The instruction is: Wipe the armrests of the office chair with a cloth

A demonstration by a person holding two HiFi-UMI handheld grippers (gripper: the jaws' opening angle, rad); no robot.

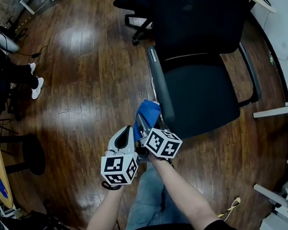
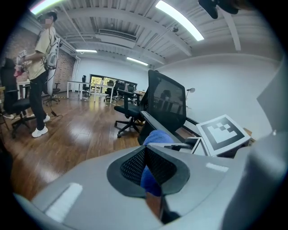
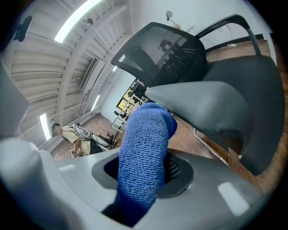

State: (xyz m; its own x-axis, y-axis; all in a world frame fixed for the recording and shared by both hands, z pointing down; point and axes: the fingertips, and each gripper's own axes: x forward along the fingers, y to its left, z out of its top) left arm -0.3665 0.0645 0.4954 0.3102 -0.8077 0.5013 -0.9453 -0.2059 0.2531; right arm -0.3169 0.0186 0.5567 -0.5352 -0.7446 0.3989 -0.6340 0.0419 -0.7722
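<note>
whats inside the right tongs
The right tongs clamp a blue cloth, which stands out toward the armrest. The cloth's lower end runs down between the jaws into the body, hidden there.

Cloth (image 1: 147, 113) beside chair armrest (image 1: 160, 85)

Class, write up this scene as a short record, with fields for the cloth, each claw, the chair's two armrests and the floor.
Cloth: cloth, blue, bunched up
Right claw: right claw shut on the cloth
Left claw: left claw also closed on the cloth
Nearer armrest: nearer armrest, cloth beside its front end, contact unclear
Farther armrest: farther armrest, nothing on it
Floor: floor, dark wood boards
</note>
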